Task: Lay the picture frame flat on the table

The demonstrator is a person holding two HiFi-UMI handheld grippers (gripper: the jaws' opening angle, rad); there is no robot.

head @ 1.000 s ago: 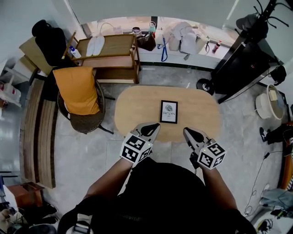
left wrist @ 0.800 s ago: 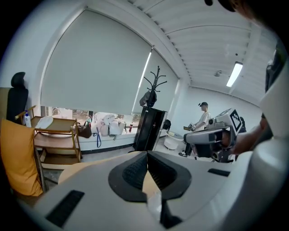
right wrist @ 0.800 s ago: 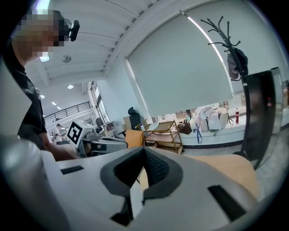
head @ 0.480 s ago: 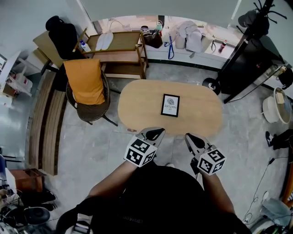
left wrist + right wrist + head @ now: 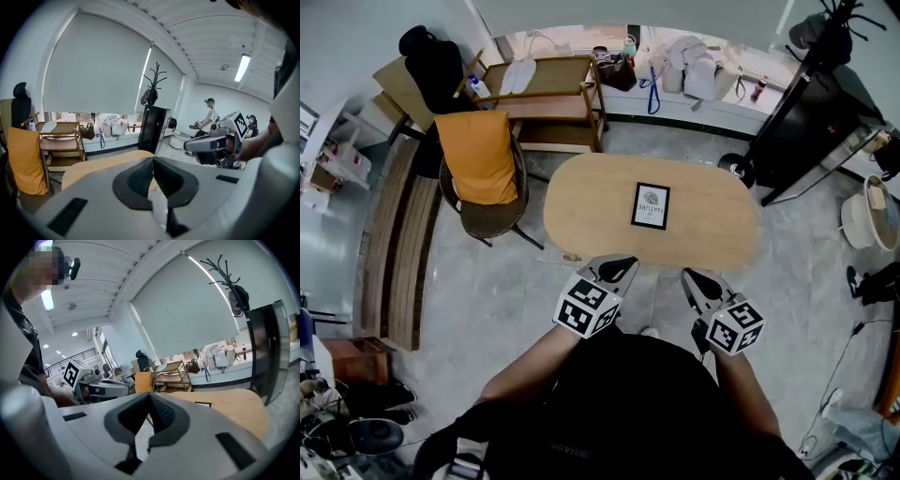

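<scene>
Picture frame [image 5: 651, 205] face-up in the middle of the table [image 5: 581, 202]; both claws closed and empty at the near edge.

From above the whole printed face of the frame shows, and in the right gripper view it reads as a thin dark sliver [image 5: 202, 404] on the wood, so it looks to be lying flat and the task seems done. The sound move now is to keep both claws clear of the table and not nudge the frame. If it needs squaring, a low, slow approach from the near side would suit. The left claw [image 5: 617, 270] and right claw [image 5: 691, 279] sit side by side just short of the near rim, tips pointing far toward the frame, forearms drawn in close to the body. Each one's pads meet with nothing between them.
</scene>
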